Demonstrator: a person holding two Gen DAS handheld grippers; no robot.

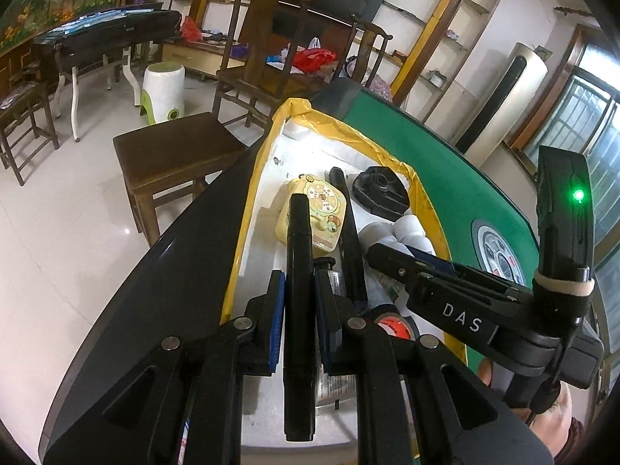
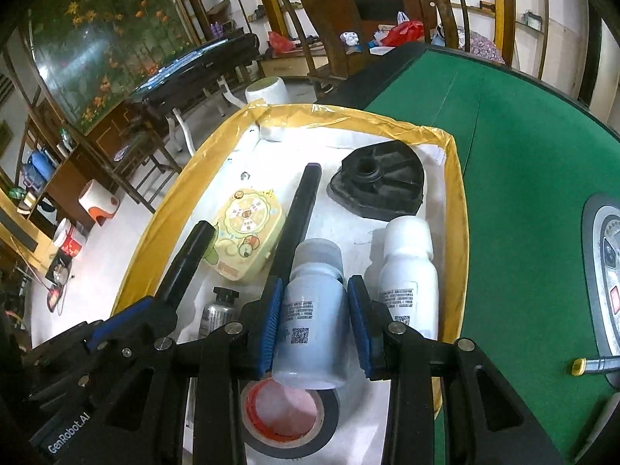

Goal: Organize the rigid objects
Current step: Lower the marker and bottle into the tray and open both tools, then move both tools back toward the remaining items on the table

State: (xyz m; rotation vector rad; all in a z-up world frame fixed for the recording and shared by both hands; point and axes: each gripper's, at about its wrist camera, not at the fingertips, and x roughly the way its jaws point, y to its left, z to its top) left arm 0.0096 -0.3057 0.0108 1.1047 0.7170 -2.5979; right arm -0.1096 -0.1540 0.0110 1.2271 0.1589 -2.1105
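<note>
first, from the left wrist: the left tool [image 1: 300, 302] is closed down on a black marker [image 1: 298, 290], its blue pads pressed to the barrel on both sides, the marker pointing straight ahead between the fingers over the white tray [image 1: 267, 162] with yellow-taped rim. ahead of the tips, inside the tray, lies a pale yellow cartoon case [image 1: 314, 213]; just right of it a long black tube [image 1: 347, 228], and further ahead to the right a black plastic base [image 1: 381, 192]. the right tool [image 1: 391, 255] reaches in from the right, above white bottle caps [image 1: 399, 232]. a roll of black tape [image 1: 395, 325] sits just right of the left tool's fingers. the tray rests on a green counter [image 1: 445, 162].

next, from the right wrist: the right tool [image 2: 316, 321] grips a white bottle [image 2: 314, 314], pads tight on both flanks, held over the roll of black tape [image 2: 286, 422] in the tray [image 2: 445, 209]. just right of it a second white bottle [image 2: 409, 275] lies in the tray. ahead are the black tube [image 2: 298, 224], cartoon case [image 2: 242, 232] and black base [image 2: 378, 182]. to the left, a small silver bottle [image 2: 219, 310] lies in the tray, and the left tool [image 2: 128, 317] holds the marker [image 2: 190, 259].
</note>
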